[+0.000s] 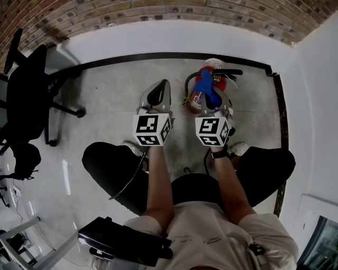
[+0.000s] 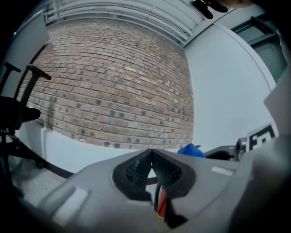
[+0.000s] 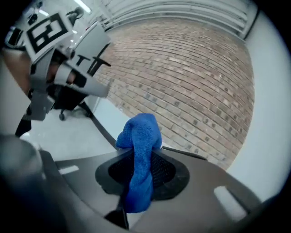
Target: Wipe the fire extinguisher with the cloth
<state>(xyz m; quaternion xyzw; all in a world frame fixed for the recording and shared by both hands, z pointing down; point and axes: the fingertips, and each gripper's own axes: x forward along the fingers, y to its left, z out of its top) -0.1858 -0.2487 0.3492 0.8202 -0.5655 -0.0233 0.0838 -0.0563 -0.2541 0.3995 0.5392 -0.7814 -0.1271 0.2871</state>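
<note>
Left gripper (image 2: 151, 154): jaws together, tips meeting, nothing between them. It is held over bare floor (image 1: 116, 95), just left of the extinguisher (image 1: 195, 101) and not touching it.

Right gripper (image 3: 144, 152): jaws pinched on a blue cloth (image 3: 138, 132). A bunched fold stands up past the jaw tips and a tail hangs back between the pads.

Head view: the cloth sits over the top of the red extinguisher, covering most of its middle. Red shows to either side of the blue. Contact between cloth and body cannot be confirmed from this angle.

Extinguisher: on the floor close to the white base of the brick wall (image 1: 158, 10), right of centre, directly ahead of the right gripper. Its black lever (image 1: 228, 72) sticks out to the right and a black hose (image 1: 188, 84) curves round its left side.

The grippers are side by side, marker cubes level. Each shows in the other's view.

A black line (image 1: 158, 55) runs along the floor near the wall. A black office chair (image 1: 29, 95) stands at far left, well apart from the extinguisher.
</note>
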